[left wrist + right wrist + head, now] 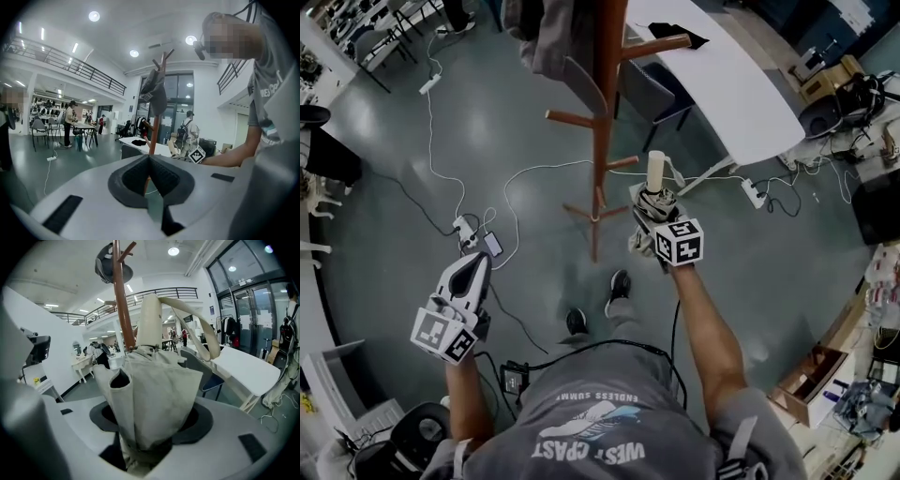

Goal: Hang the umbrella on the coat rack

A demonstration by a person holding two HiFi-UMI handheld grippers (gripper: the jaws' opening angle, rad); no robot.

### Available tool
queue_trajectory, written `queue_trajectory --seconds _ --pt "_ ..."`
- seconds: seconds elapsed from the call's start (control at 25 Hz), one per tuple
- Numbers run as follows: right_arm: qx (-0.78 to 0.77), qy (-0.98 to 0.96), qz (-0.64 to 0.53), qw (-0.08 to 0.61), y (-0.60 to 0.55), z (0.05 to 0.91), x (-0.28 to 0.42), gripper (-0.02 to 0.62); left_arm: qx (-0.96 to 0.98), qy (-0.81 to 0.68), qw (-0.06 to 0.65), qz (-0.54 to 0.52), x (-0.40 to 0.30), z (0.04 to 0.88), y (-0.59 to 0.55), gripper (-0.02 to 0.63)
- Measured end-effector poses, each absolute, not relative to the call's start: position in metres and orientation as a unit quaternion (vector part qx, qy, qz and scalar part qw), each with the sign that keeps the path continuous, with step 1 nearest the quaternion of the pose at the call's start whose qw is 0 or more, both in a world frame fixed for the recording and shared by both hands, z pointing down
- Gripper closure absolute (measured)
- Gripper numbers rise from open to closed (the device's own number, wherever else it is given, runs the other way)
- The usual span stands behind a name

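Note:
My right gripper (652,217) is shut on a folded beige umbrella (147,394), held upright with its cream handle (149,322) and wrist strap (194,326) uppermost. In the head view the umbrella (654,192) stands just right of the brown wooden coat rack (602,122), close to a short peg (622,162). The rack's pole (122,296) rises behind the umbrella, a dark cap (110,263) on its top. My left gripper (467,277) hangs low at the left, shut and empty; its view shows the coat rack (157,122) with a grey garment (154,93) on it.
A white table (727,75) and a dark chair (652,89) stand right of the rack. Cables and a power strip (469,232) lie on the grey floor at the left. Boxes and clutter line the right edge (825,375). People stand far off in the hall (70,122).

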State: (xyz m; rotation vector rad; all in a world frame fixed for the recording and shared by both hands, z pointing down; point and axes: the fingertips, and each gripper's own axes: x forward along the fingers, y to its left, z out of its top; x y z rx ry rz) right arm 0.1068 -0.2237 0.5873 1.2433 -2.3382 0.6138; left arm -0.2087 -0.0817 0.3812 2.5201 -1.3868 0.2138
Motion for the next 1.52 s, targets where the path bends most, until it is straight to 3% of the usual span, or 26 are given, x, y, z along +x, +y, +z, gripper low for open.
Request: queue_trajectory --seconds 0.56,1.52 --pt "0.502 -0.802 0.195 0.259 -0.275 0.651 0.111 0.307 0.859 -0.478 0.159 0.097 -0.209 0.403 -0.082 0.591" --pt "0.565 -0.75 0.16 0.305 -0.291 0.681 0.087 0.307 0.859 -0.466 0.179 0.11 -0.203 0.417 -0.075 0.591"
